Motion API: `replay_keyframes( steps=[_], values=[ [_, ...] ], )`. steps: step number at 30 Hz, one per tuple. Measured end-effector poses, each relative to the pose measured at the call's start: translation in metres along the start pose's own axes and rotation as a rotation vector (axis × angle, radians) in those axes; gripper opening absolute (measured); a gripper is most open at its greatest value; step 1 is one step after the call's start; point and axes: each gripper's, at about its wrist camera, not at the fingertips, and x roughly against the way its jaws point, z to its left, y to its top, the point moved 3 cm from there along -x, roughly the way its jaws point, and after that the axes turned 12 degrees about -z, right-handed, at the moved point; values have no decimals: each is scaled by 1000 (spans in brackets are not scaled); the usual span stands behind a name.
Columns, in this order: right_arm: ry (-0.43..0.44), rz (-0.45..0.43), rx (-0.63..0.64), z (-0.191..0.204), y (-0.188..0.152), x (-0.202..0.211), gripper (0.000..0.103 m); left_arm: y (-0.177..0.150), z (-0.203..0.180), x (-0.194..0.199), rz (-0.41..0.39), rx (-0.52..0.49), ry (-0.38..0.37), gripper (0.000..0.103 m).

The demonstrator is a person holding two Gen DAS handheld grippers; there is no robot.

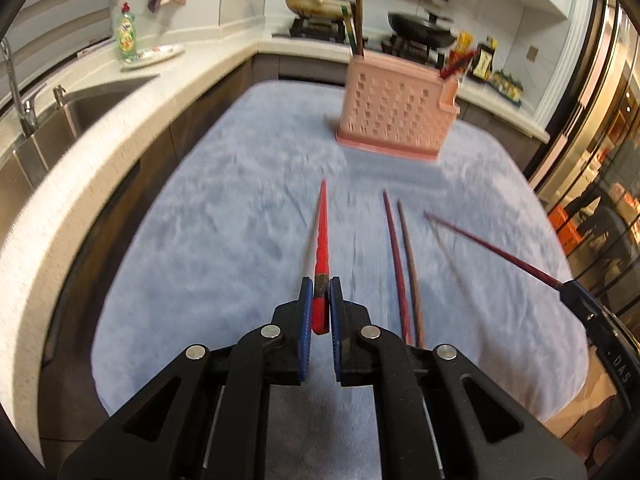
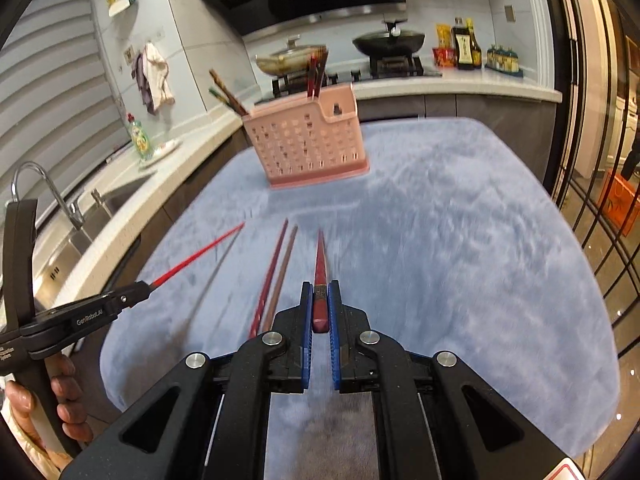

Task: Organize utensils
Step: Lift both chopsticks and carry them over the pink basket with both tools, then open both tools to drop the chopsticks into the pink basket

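My left gripper (image 1: 321,286) is shut on a red chopstick (image 1: 321,232) that points forward above the blue cloth (image 1: 240,208). My right gripper (image 2: 320,290) is shut on a dark red chopstick (image 2: 320,256), also pointing forward; it also shows in the left wrist view (image 1: 492,246). Two chopsticks, one dark red (image 1: 396,256) and one brown (image 1: 412,272), lie side by side on the cloth between the grippers. A pink perforated utensil holder (image 1: 394,114) stands at the far end of the cloth with several chopsticks in it; it shows in the right wrist view too (image 2: 308,140).
A white counter (image 1: 132,128) with a sink (image 1: 92,100) and tap runs along the left. A dish soap bottle (image 1: 127,34) stands on it. The stove behind holds a pan (image 2: 388,42) and a lidded pot (image 2: 290,58). Sauce bottles (image 2: 466,46) stand at the back right.
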Motion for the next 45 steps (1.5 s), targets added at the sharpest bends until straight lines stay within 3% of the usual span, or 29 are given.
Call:
replay_keyframes(
  steps=[11,22,27,34,39,45],
  values=[
    [15,-149,1,0,75,6,7,60,0,14,-100,-4,-17,7],
    [35,-209,-16,2,125,-12,7,128,-15,9,-173,-24,-51,7],
    [66,-250,-40,5,164,-28,7,170,-27,11,-222,-30,-77,7],
    [102,-340,-60,16,238,-59,7,246,-51,12,-370,-30,-87,7],
    [106,-394,-59,23,283,-87,7,296,-61,-3,-458,-3,-99,7],
    [93,-417,-62,24,311,-128,7,328,-68,-35,-502,5,-90,7]
  ],
)
